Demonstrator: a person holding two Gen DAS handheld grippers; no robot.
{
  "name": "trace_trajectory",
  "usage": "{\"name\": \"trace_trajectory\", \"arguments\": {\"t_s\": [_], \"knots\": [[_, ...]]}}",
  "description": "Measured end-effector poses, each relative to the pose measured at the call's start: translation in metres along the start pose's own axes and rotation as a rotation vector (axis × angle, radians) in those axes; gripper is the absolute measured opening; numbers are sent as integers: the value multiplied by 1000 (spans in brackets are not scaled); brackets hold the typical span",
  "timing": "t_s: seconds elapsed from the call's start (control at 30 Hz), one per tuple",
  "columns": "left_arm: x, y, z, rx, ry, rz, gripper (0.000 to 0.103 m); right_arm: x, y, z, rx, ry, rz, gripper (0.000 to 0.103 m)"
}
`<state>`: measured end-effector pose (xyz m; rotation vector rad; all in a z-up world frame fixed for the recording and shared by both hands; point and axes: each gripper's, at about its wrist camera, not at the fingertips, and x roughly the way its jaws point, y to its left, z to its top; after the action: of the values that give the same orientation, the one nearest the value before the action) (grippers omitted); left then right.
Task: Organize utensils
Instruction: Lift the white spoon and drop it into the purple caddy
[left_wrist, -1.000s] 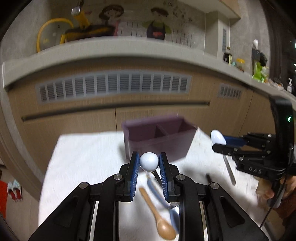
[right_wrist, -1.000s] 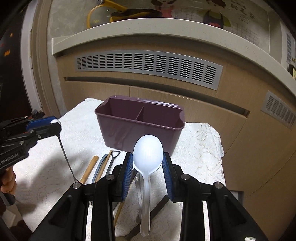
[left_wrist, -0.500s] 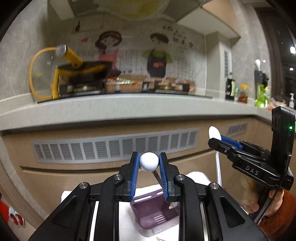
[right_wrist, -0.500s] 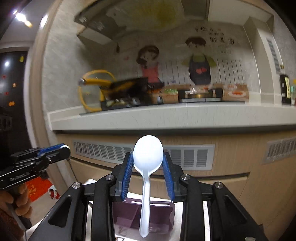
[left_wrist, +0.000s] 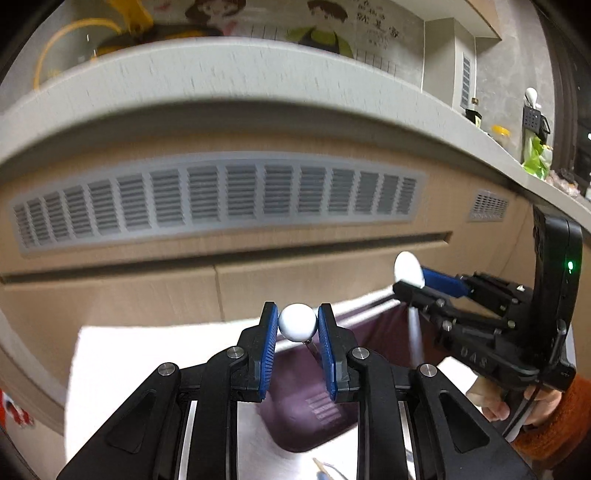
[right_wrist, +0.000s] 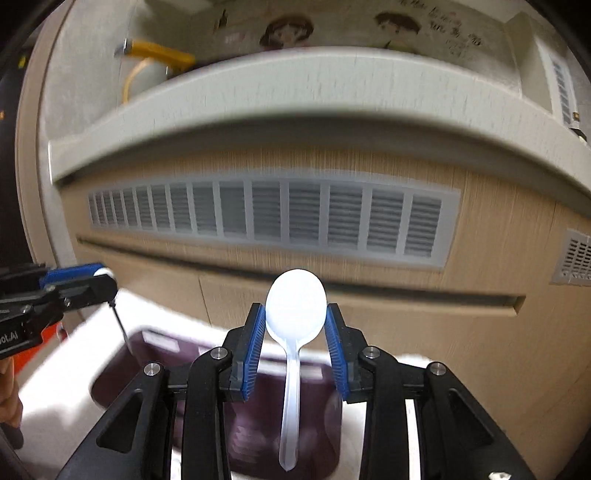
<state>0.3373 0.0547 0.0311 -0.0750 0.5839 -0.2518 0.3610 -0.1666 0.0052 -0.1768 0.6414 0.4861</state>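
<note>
The left gripper (left_wrist: 298, 323) is held level above the white-covered worktop (left_wrist: 155, 354), its jaws closed on the white ball end of a thin metal utensil (left_wrist: 297, 322) whose stem slants down out of the blue pads toward the purple caddy (left_wrist: 306, 410) directly underneath. To its right the right gripper (right_wrist: 295, 317) is raised at about the same height, the person's right hand (left_wrist: 517, 402) in an orange sleeve wrapped round its grip; its jaws are clamped on the bowl of a white plastic spoon (right_wrist: 293, 332), which hangs handle-down with the tip over the caddy's interior. From the right wrist view the caddy's near rim and inner divider are blurred, so which compartment the spoon hangs over cannot be told. The two grippers are near each other but apart, with clear air between their fingers. Beyond the worktop's far edge stands a wooden cabinet front (right_wrist: 480, 258) with a long grey vent grille (left_wrist: 221, 199), close behind the caddy. A wooden utensil tip (left_wrist: 321, 472) shows at the bottom edge on the cloth.
</note>
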Motion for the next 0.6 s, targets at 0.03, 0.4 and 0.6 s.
{"name": "trace_trajectory", "arguments": {"t_s": [0.03, 0.4, 0.6], "knots": [[2, 0, -2, -16, 10, -12, 23, 0, 0, -5, -6, 25, 21, 32], [-55, -3, -11, -110, -81, 15, 32, -38, 4, -26, -34, 92, 29, 33], [-84, 5, -63, -183, -40, 57, 37, -90, 9, -44, -83, 79, -72, 33]]}}
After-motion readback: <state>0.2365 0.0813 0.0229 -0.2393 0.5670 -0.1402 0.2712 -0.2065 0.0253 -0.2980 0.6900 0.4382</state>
